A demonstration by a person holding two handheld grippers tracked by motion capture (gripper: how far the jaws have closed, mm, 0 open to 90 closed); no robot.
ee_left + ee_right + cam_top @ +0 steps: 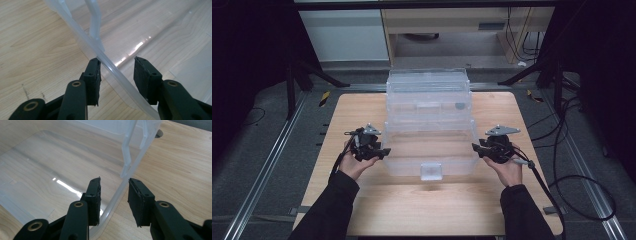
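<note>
A clear plastic box [429, 162] with stepped upper trays [428, 92] stands in the middle of the wooden table [432, 210]. A white latch [431, 171] sits on its front wall. My left gripper [382, 150] is at the box's left side and stands open, with the left rim [112, 71] running between its jaws [117, 61]. My right gripper [475, 147] is at the right side, also open [114, 181], and straddles the right rim [117, 191]. Clear hinge struts [127, 155] rise from the rim just beyond each gripper.
The box looks empty, and the wood grain shows through its floor. Bare wood lies in front of the box and along both sides. Black cables [572, 180] trail over the floor at the right. A metal rail [267, 165] runs along the floor at the left.
</note>
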